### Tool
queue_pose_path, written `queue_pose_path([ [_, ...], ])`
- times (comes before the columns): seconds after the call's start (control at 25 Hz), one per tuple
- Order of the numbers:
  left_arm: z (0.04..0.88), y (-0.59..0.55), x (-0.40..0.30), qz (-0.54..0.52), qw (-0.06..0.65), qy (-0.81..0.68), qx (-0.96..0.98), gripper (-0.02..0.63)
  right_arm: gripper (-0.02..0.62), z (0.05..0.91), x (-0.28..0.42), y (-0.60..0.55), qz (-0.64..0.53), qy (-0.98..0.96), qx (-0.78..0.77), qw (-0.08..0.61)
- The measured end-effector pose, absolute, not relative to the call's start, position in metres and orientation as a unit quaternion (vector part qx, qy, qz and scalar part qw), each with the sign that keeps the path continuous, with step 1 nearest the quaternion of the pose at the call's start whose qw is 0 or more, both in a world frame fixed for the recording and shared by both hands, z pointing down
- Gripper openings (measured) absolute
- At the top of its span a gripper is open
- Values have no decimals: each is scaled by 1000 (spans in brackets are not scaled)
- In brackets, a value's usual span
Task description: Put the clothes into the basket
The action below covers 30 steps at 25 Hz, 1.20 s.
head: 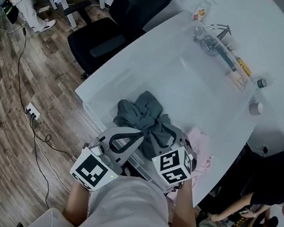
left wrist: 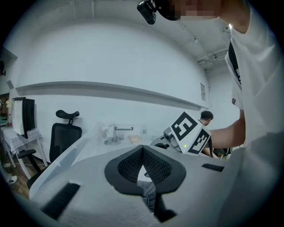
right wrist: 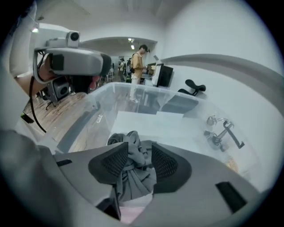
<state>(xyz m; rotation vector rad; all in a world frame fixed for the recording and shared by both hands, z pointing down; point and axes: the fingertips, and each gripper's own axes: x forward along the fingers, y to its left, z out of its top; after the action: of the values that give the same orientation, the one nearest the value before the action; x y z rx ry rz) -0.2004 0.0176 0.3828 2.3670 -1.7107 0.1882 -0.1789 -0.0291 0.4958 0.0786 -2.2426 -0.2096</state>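
Right gripper [right wrist: 140, 146] is pinching a crumpled dark-grey fabric garment [right wrist: 133, 175], best held tight until over the clear plastic basket [right wrist: 133, 97] ahead of its jaws; left gripper [left wrist: 143, 148] is idling, closed and empty.

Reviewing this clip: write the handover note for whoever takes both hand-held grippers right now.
Right hand-held gripper: shut on the crumpled dark grey cloth garment, which is bunched at the near end of the clear plastic basket.
Left hand-held gripper: jaw tips together, nothing seen pinched, close beside the right one.
Pale pink garment: lies under and to the right of the right gripper. Whether it is inside the basket is unclear.
Done: grey garment gripped.
Left: release it well inside the basket, then probably move the pink one in if it lies outside.
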Motion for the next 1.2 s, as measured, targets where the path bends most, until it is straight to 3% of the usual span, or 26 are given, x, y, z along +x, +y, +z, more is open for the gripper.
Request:
queue_pose_path([
  [0.28, 362, 7, -183, 9, 115, -551, 827, 6, 38, 426, -169, -30, -67, -958, 79, 268],
  [0.72, 338, -15, -157, -35, 100, -506, 856, 6, 5, 349, -122, -34, 57, -994, 79, 54],
  [1.2, 321, -31, -103, -25, 85, -426, 900, 6, 6, 327, -59, -48, 64, -984, 164, 4],
])
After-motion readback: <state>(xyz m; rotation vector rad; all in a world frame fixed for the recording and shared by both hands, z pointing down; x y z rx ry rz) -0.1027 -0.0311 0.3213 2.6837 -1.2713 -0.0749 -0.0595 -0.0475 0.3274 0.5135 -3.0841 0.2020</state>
